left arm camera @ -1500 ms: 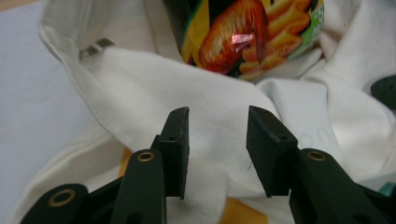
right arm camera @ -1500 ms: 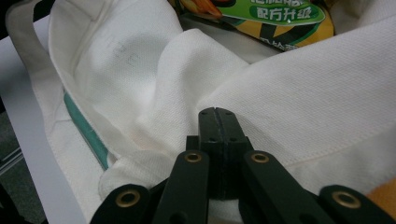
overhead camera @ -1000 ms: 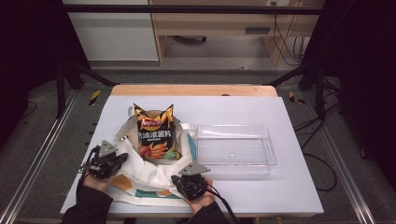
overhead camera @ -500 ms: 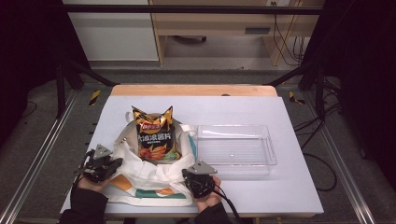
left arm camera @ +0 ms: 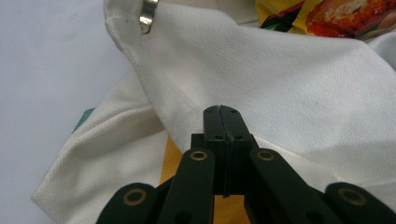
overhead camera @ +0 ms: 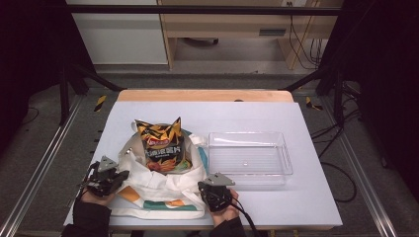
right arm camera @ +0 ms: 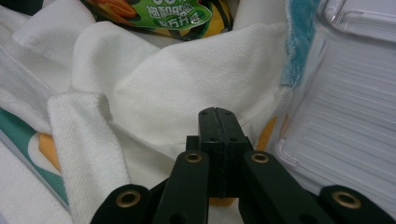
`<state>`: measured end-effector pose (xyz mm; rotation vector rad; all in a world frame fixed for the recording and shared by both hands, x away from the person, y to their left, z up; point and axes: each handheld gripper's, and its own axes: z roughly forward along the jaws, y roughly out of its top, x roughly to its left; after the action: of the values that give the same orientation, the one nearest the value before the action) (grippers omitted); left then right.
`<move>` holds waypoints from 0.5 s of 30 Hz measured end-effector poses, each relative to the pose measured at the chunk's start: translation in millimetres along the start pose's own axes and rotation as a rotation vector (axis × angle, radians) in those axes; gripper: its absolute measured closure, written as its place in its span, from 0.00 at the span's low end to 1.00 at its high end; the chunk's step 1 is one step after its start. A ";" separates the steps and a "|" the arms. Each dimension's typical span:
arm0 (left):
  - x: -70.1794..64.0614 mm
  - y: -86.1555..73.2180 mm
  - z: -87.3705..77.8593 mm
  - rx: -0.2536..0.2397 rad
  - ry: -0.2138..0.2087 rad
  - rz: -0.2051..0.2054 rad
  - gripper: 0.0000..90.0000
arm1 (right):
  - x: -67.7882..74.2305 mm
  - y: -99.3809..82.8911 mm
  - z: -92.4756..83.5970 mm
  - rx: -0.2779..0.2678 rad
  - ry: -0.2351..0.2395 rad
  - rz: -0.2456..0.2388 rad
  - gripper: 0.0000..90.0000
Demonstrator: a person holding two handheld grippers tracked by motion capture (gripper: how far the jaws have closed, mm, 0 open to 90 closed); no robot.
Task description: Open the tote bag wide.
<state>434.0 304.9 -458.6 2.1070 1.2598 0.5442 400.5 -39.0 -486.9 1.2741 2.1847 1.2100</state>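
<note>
The table (overhead camera: 257, 118) is seen in the high view as a broad, flat rectangle covered in a smooth pale sheet, with a strip of bare wood along its far edge at twelve o'clock. At about four o'clock from its middle a clear plastic tray (overhead camera: 249, 159) is set, rectangular, rigid, glossy, with low walls and a ribbed floor; nothing is seen inside it. Just beside the tray, at eight o'clock on the table, a cloth bag (overhead camera: 163, 190) is spread: white woven fabric with a fine pebbled weave, stitched hems, orange and teal printed patches, and soft rumpled folds. Its mouth is held open, and a chip packet (overhead camera: 160, 145) stands in it, crinkled shiny foil in orange, black and yellow, with two pointed upper corners.

The left gripper (overhead camera: 106, 177) is placed at the bag's nine o'clock edge; in the left gripper view the fingers (left arm camera: 219, 122) are pressed together against white cloth, though a pinch cannot be told for sure. The right gripper (overhead camera: 216, 190) sits at the bag's four o'clock corner, near the tray; its fingers (right arm camera: 217, 122) are likewise closed together over a fold.

Since a second ago, both grippers have been drawn slightly toward six o'clock, and the bag's mouth is spread wider around the packet.
</note>
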 end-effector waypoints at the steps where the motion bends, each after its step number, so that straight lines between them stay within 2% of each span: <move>1: -0.3 -0.3 1.1 0.002 0.000 0.002 1.00 | -0.2 -0.5 0.3 0.000 0.001 0.005 1.00; 7: -1.8 -0.5 5.5 0.009 0.006 0.021 1.00 | -1.0 -0.7 2.4 0.002 0.005 0.005 1.00; 12: 0.0 -0.9 4.5 -0.006 -0.004 -0.005 1.00 | -1.6 -1.0 2.2 -0.003 0.011 0.013 1.00; 15: 0.9 -0.3 1.0 -0.035 -0.021 -0.030 0.93 | -2.8 -1.0 0.9 -0.011 0.027 0.022 1.00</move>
<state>434.9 305.5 -459.5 2.0560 1.2594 0.5262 402.1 -41.1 -488.6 1.2875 2.1861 1.2525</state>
